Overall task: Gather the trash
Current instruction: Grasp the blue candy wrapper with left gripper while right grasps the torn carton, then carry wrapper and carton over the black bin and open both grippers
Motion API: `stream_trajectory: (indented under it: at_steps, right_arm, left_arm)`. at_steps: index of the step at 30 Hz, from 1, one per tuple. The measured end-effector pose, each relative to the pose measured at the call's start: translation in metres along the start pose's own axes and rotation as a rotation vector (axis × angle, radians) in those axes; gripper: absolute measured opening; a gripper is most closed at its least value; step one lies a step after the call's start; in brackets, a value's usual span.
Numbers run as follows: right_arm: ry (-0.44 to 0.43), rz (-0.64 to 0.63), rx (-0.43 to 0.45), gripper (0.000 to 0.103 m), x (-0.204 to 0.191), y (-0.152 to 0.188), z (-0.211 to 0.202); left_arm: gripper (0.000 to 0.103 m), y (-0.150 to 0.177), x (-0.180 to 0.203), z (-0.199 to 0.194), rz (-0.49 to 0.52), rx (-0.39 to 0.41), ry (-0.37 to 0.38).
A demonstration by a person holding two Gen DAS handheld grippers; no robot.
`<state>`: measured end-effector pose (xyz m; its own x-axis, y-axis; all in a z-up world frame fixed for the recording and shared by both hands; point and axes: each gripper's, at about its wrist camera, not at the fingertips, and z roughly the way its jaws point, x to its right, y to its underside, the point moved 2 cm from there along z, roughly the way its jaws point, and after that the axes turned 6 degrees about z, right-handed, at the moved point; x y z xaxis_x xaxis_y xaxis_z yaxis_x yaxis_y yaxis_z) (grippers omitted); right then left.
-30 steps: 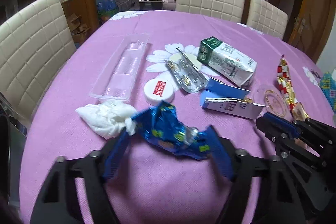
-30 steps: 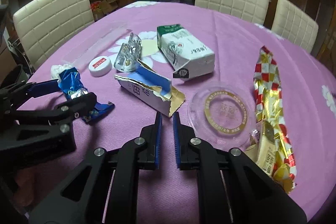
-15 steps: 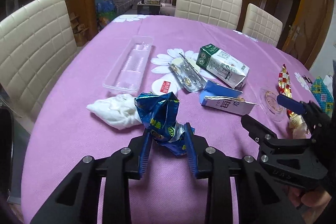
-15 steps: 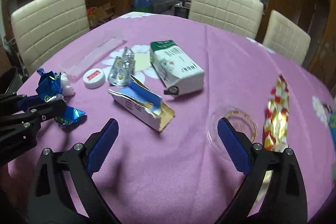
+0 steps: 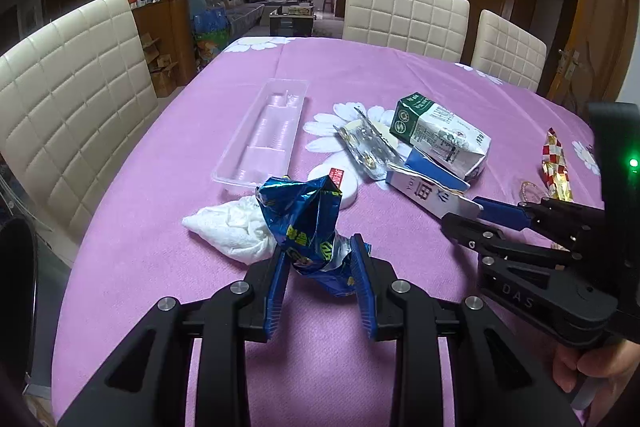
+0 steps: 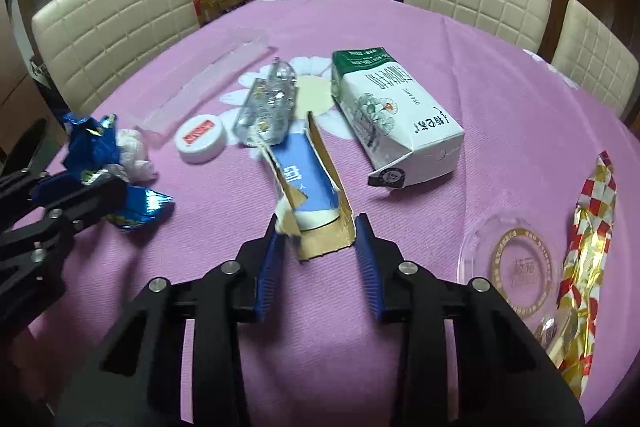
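Note:
My left gripper (image 5: pixel 320 259) is shut on a crumpled blue foil wrapper (image 5: pixel 304 211), which stands up between the blue pads just above the purple tablecloth (image 5: pixel 160 267). My right gripper (image 6: pixel 319 233) has the near, torn end of a blue-and-white carton (image 6: pixel 308 183) between its jaws. The jaws are closing and both pads touch the cardboard walls. In the left wrist view the right gripper (image 5: pixel 472 217) reaches that carton (image 5: pixel 428 191) from the right. The left gripper (image 6: pixel 92 183) with the wrapper shows at the left edge of the right wrist view.
On the cloth lie a green-and-white milk carton (image 6: pixel 392 115), a foil blister pack (image 6: pixel 268 107), a white cap (image 6: pixel 200 139), a clear tray (image 5: pixel 268 131), a white tissue (image 5: pixel 232 227), a clear round lid (image 6: pixel 516 263) and a red-gold wrapper (image 6: pixel 588 235). Cream chairs (image 5: pixel 68 107) ring the table.
The left gripper closed on the blue wrapper and holds it upright. The right gripper opened wide, moved forward to the torn carton and has closed around its near end.

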<state>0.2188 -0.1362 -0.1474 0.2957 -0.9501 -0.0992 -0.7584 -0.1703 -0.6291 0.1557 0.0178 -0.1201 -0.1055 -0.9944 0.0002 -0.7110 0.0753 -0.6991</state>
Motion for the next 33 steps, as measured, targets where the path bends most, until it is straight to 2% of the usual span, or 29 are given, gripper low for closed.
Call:
stream_trajectory:
  at_steps: [7,14,25,33]
  right_arm:
    - [0.005,-0.034,0.093,0.034,-0.031,0.016,-0.040]
    - [-0.011,-0.108,0.156,0.034,-0.071,0.023,-0.077]
    - [-0.066,-0.232,0.168,0.034,-0.141,0.020,-0.080]
    - [-0.120,-0.324,0.174,0.034,-0.202,0.012,-0.075]
  left_arm:
    - [0.030,0.012,-0.005,-0.027,0.011,0.031,0.022]
    - [0.030,0.022,-0.027,-0.058,-0.010,0.076,-0.007]
    - [0.030,0.043,-0.082,-0.095,-0.047,0.126,-0.153]
    - [0.030,0.055,-0.128,-0.108,-0.117,0.140,-0.200]
